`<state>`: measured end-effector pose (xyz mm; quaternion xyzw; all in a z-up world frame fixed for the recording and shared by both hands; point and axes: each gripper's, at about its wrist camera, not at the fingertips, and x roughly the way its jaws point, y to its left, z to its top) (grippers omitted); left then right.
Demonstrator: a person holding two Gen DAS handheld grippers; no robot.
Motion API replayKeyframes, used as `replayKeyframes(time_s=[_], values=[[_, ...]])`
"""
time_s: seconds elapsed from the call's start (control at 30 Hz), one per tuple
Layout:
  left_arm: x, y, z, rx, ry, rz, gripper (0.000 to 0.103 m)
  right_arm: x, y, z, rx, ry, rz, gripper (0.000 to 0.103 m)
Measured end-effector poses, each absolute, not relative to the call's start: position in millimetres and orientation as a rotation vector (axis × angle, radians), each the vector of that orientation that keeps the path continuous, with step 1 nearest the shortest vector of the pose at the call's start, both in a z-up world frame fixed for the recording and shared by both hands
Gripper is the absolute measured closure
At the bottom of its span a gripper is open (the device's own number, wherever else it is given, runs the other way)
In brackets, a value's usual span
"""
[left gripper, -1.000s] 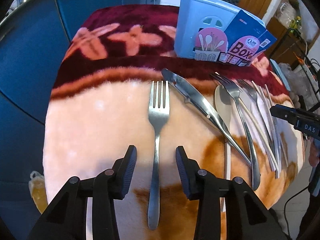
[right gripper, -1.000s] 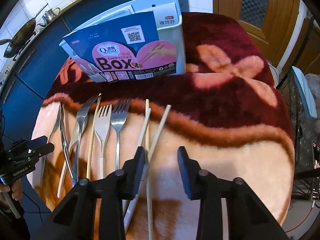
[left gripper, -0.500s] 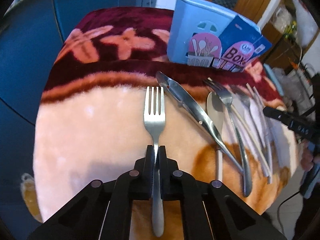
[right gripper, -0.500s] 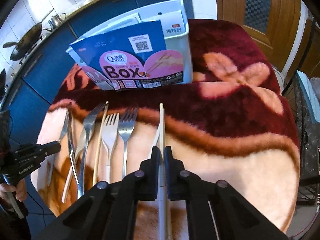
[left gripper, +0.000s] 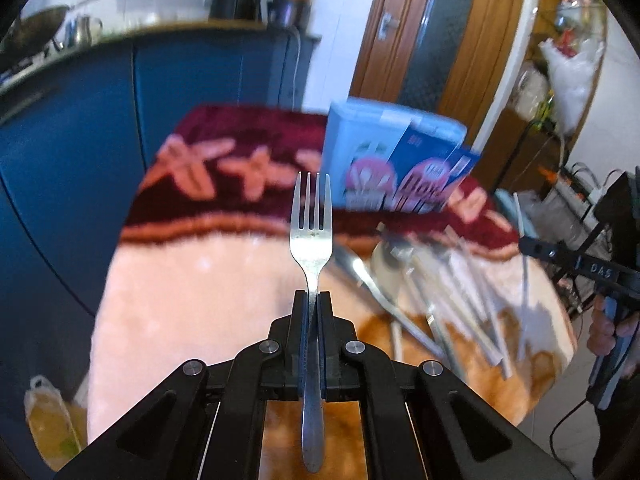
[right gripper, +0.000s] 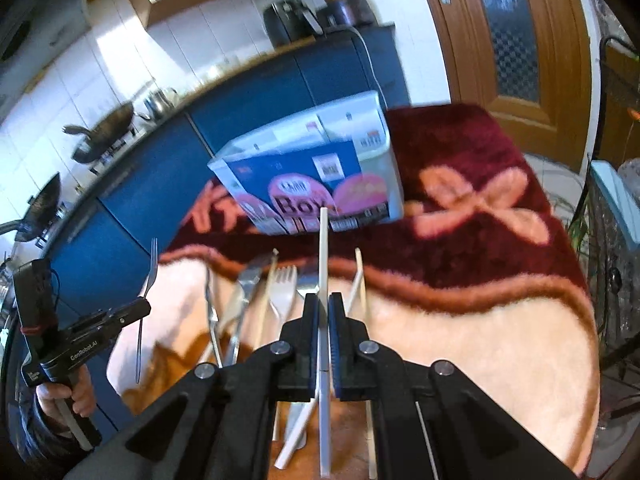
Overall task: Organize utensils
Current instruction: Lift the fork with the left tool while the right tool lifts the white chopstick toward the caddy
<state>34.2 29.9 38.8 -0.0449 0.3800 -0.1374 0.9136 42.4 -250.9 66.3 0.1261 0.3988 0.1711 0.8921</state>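
My left gripper (left gripper: 312, 300) is shut on a steel fork (left gripper: 311, 216), held by its handle above the blanket-covered table (left gripper: 192, 280), tines pointing toward the light blue utensil box (left gripper: 384, 156). My right gripper (right gripper: 323, 302) is shut on a white chopstick (right gripper: 323, 248), lifted off the table and pointing at the same box (right gripper: 320, 168). The left gripper with the fork also shows in the right wrist view (right gripper: 120, 316). More forks, a spoon, a knife and chopsticks lie on the table (left gripper: 432, 292) between the grippers.
The blue box with its printed card stands on the dark red far part of the blanket (right gripper: 460, 160). Blue cabinets (left gripper: 80, 140) run behind and left. A wooden door (right gripper: 500, 40) and cluttered shelves (left gripper: 560, 60) are at the right.
Both grippers, shut on the fork and the chopstick half a second ago, have lifted them off the table and tilted up toward the box.
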Motion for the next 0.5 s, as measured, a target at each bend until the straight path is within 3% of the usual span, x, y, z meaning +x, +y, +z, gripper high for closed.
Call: replayKeyframes(time_s=[0.5], values=[[54, 11, 104, -0.192, 0.494, -0.304, 0.099, 33, -253, 124, 0.192, 0.488, 0.289, 0.097]])
